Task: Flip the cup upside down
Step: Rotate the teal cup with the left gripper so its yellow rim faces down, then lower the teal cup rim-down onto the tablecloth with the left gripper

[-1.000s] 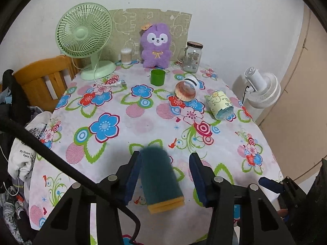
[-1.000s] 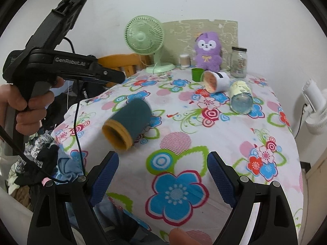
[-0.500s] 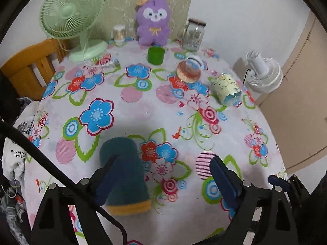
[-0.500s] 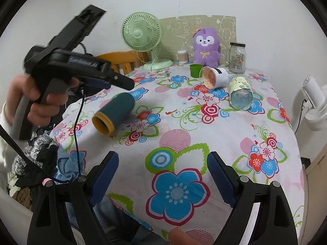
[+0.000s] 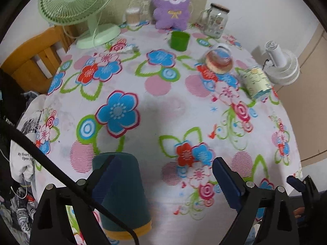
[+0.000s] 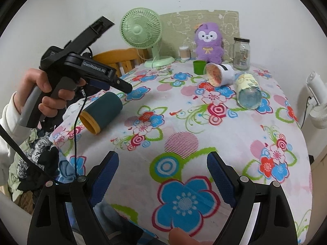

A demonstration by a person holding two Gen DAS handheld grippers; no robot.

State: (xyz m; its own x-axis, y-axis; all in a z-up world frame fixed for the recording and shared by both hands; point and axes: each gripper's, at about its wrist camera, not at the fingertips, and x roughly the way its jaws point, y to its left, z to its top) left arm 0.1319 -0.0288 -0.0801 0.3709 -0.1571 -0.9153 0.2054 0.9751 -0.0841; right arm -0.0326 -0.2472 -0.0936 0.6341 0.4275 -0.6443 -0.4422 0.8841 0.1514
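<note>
Left wrist view, teal cup (image 5: 122, 192) lying, green cup (image 5: 179, 40) beyond

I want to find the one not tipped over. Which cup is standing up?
The small green plastic cup by the purple plush toy stands upright; the other three lie sideways.

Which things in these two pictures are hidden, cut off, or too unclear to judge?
- Teal cup, left wrist view: its orange rim is partly covered by the gripper frame and cable, and its mouth faces the camera's underside, so any contents stay unseen.
- Left gripper, right wrist view: its fingertips overlap; jaw state unreadable here.
- Glass jar, right wrist view: label too small to read.
- White fan: cut off by the image edge.
</note>
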